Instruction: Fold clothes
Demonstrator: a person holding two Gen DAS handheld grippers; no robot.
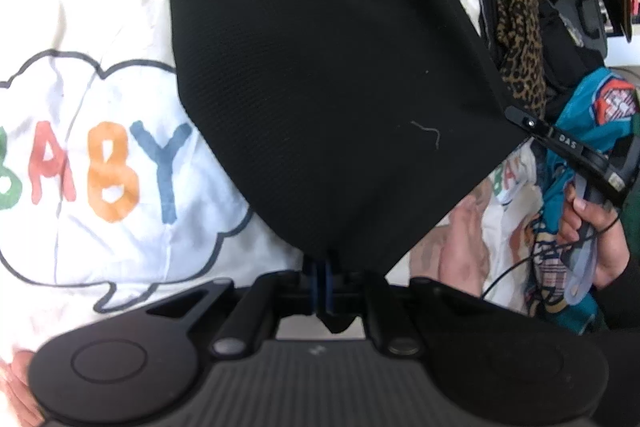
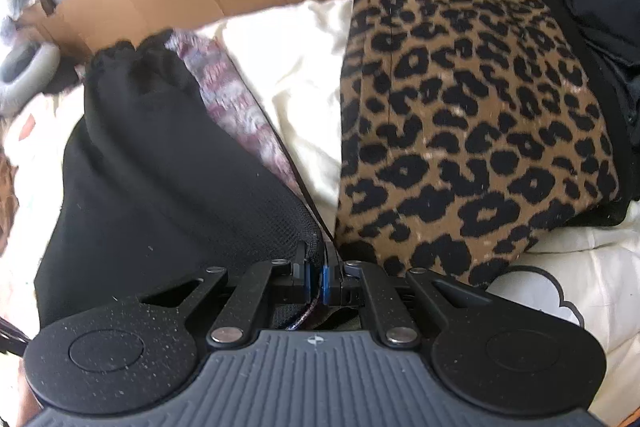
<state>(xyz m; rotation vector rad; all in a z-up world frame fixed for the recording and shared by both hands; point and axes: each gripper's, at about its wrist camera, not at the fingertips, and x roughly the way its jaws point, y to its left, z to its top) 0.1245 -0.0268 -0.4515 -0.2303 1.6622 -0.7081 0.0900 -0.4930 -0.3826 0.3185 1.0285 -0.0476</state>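
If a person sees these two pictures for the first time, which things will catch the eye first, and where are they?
First comes the black garment, filling the middle of the left wrist view and pinched at two corners by the left claw and the right claw. Beside it, on the left, the white cloth shows coloured "BABY" letters in a cloud outline. In the right wrist view, the folded leopard-print garment dominates the right half.

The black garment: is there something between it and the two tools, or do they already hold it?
Nothing visible stands between them. The left tool is shut on the black garment, and the right tool pinches another edge of it. The leopard-print garment lies beside the right tool, not in the way.
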